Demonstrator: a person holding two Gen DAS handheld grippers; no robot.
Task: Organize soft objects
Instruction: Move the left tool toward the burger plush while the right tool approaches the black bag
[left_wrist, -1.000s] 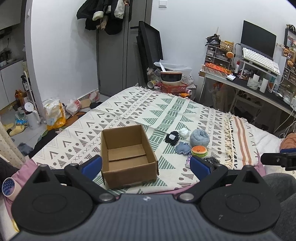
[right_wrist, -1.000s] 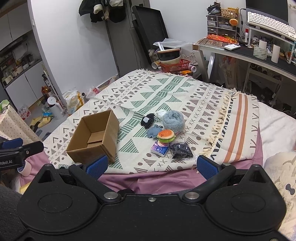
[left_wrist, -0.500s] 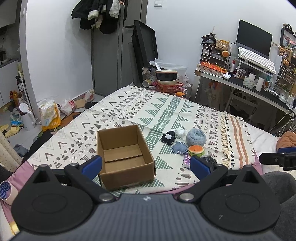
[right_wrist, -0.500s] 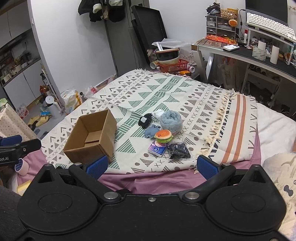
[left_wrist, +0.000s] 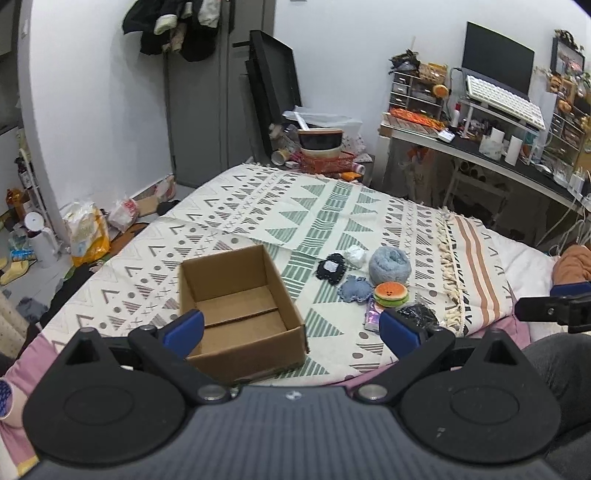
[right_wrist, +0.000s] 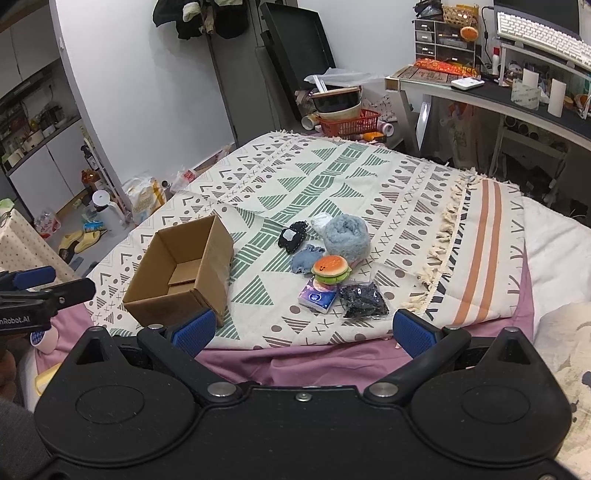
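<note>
Soft toys, a blue fluffy ball (right_wrist: 346, 236) and burger plush (right_wrist: 330, 270) among them, lie clustered on the patterned blanket (right_wrist: 369, 173) beside an empty cardboard box (right_wrist: 183, 273). Both the left gripper (left_wrist: 291, 326) and right gripper (right_wrist: 301, 330) hover spread wide, holding nothing. A dark bag (right_wrist: 363, 300) is hard to identify.

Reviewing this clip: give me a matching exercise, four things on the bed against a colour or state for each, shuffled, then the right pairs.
Things:
1. cardboard box
2. burger plush
3. fuzzy ball
4. tissue pack

Descriptions:
A. pale blue
B. purple wrapper, lying flat
C. open and empty
D. orange top, green rim

Pairs: 1-C, 2-D, 3-A, 4-B
</note>
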